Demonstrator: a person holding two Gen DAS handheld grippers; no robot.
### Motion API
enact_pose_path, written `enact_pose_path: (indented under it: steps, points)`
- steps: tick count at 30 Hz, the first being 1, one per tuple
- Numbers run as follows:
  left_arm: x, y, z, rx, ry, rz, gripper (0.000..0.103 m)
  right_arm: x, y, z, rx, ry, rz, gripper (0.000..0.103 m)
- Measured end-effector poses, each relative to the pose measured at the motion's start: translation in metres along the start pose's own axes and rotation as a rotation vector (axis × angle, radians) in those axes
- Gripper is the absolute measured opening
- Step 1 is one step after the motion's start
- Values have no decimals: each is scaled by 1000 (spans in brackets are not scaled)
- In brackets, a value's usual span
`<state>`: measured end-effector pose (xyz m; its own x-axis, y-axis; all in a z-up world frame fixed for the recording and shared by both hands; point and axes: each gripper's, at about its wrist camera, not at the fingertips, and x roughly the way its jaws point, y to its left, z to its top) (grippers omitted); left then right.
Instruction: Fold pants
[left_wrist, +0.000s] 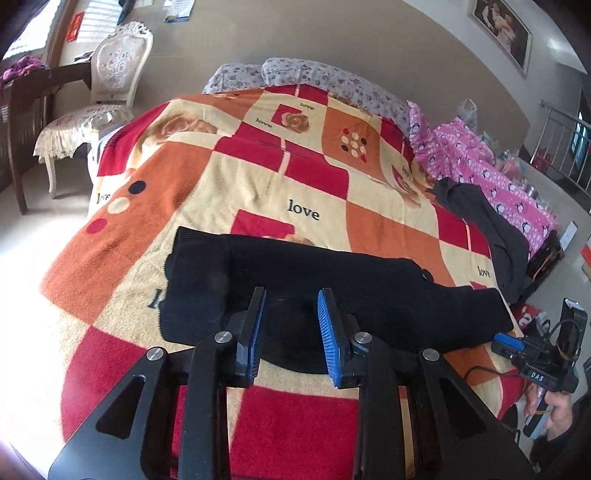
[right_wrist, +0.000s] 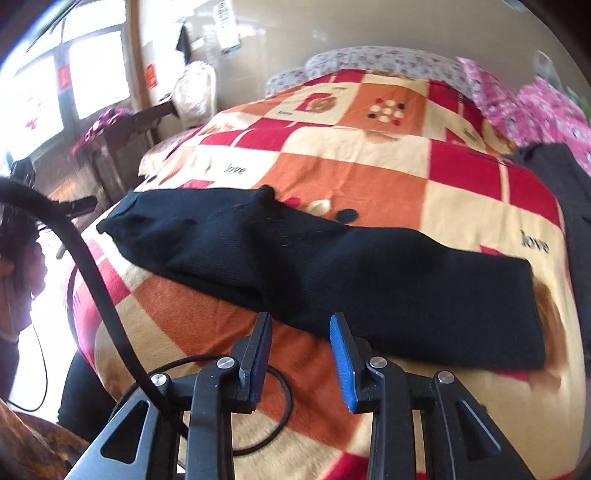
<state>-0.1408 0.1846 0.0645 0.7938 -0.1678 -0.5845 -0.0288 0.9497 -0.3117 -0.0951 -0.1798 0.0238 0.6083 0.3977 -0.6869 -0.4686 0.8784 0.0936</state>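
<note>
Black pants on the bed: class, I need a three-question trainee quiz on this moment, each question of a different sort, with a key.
1. True or false: the black pants lie on the patterned blanket.
2. Multiple choice: the left gripper is A) open, holding nothing; B) shut on the pants; C) out of view.
3. Short answer: what lies near the blanket's right edge in the left wrist view?

Key: 1 true; 2 A; 3 a dark grey garment.
</note>
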Motion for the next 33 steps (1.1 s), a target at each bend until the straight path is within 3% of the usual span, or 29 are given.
enact_pose_path:
  steps: [8,12,15,22,33]
  points:
    - [45,-62,-9,94,103,-85,26,-2,-22,3,90,4,-106,31]
    - [65,-78,-19,156,158,-70,26,-3,-49,0,203,-11,-102,33]
    - [77,-72,-26,158,216,-37,26,5,-58,6,201,-4,-112,33]
    - [71,-65,-31,158,215,-35,26,17,-81,9,223,34,-230,33]
    - [75,-88,-22,215,190,63,26,-11,-72,11,251,-14,-191,38]
